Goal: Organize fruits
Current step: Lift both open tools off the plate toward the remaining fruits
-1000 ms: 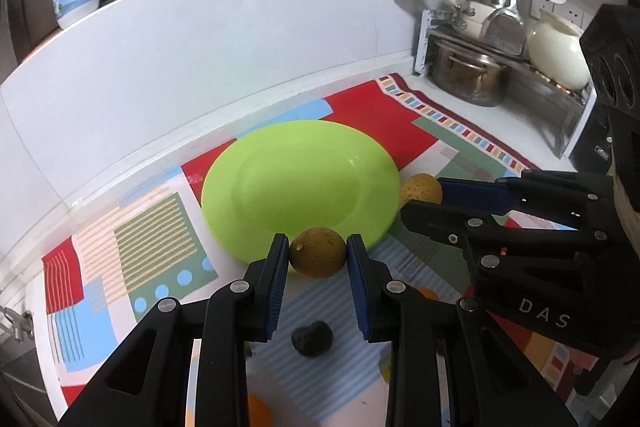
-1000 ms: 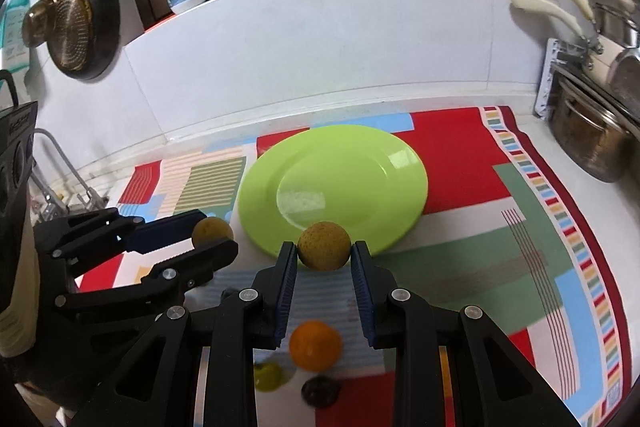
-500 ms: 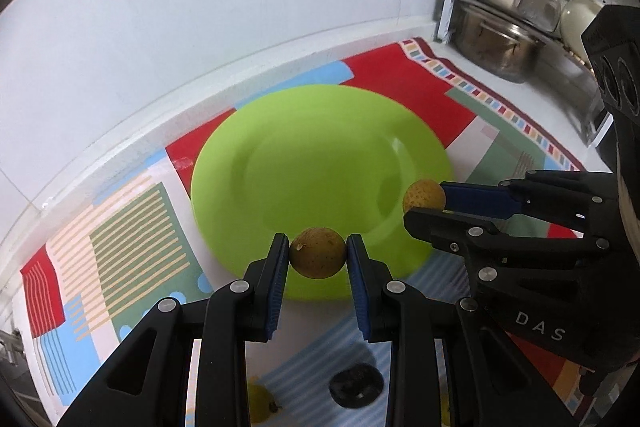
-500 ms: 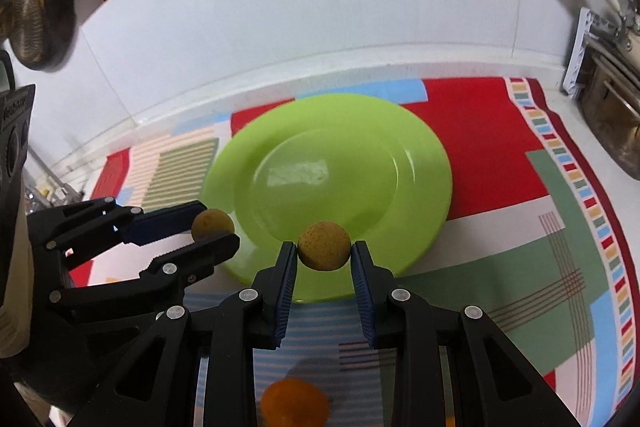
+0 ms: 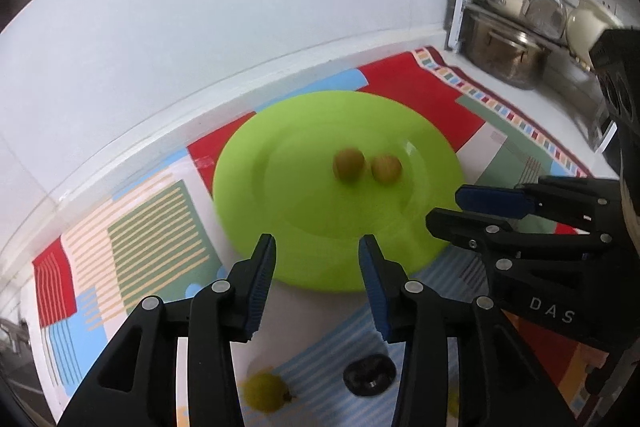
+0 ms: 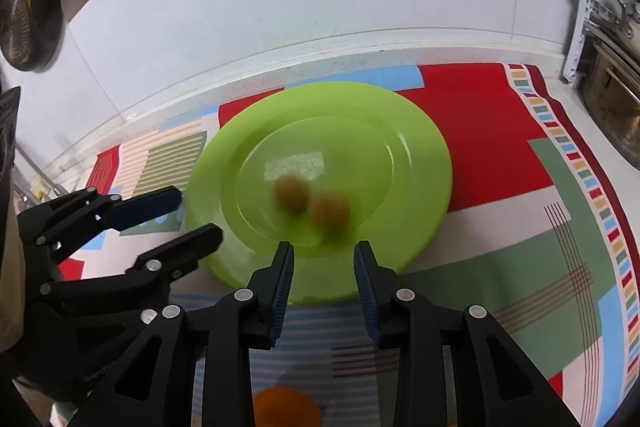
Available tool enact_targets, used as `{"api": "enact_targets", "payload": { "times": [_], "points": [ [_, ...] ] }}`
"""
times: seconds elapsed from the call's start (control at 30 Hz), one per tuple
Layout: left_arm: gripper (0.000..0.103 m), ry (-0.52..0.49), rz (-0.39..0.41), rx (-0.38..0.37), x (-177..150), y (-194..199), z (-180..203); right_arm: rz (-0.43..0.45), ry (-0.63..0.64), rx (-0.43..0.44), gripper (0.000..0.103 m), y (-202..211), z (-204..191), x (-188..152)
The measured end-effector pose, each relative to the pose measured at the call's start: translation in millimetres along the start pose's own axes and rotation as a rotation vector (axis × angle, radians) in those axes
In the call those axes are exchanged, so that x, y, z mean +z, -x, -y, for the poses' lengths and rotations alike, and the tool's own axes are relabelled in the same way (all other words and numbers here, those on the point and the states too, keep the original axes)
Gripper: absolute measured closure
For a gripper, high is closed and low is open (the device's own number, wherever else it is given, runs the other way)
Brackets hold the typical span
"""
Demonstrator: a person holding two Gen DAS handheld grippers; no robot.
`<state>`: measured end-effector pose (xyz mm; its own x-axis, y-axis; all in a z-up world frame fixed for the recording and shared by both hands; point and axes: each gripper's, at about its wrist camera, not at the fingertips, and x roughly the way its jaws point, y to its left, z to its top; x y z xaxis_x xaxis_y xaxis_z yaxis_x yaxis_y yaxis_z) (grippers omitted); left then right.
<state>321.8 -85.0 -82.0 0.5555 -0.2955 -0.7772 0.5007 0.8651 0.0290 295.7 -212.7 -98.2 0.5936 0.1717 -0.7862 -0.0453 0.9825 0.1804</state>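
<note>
Patterned mat (image 5: pixel 460 107) covers the counter (image 6: pixel 600 147) under a green plate (image 6: pixel 420 155). Two brown fruits (image 5: pixel 349 165) lie near the plate's middle, just beside each other. Left tool (image 5: pixel 317 259) has just been opening; right tool (image 6: pixel 324 263) is slightly apart too. Both are empty at the near rim, fruits beyond their tips.

Both wrist cameras look steeply down from close by, sharing the green plate (image 5: pixel 248 187) (image 6: pixel 420 163); its two fruits seem blurred.
</note>
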Motion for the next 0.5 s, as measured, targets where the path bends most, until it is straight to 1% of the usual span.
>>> {"api": "enact_targets", "payload": {
  "times": [0.1, 0.2, 0.33, 0.4, 0.43, 0.47, 0.5],
  "points": [
    [0.057, 0.03, 0.027, 0.013, -5, 20, -2, 0.028, -0.001, -0.002, 0.071, 15, -2, -5],
    [0.05, 0.057, 0.058, 0.025, -9, 39, -3, 0.068, 0.008, -0.008, 0.071, 35, -6, -11],
    [0.034, 0.087, 0.112, 0.049, -17, 71, 1, 0.112, 0.016, -0.007, 0.071, 61, -13, -18],
    [0.027, 0.097, 0.132, 0.063, -22, 86, 4, 0.142, 0.029, -0.014, 0.068, 76, -18, -23],
    [0.019, 0.104, 0.14, 0.073, -24, 91, 4, 0.151, 0.03, -0.016, 0.063, 81, -20, -24],
    [0.01, 0.112, 0.148, 0.092, -26, 98, 5, 0.168, 0.033, -0.016, 0.061, 89, -22, -27],
    [0.008, 0.121, 0.163, 0.116, -30, 107, 5, 0.177, 0.034, -0.018, 0.061, 94, -23, -29]
  ]
}}
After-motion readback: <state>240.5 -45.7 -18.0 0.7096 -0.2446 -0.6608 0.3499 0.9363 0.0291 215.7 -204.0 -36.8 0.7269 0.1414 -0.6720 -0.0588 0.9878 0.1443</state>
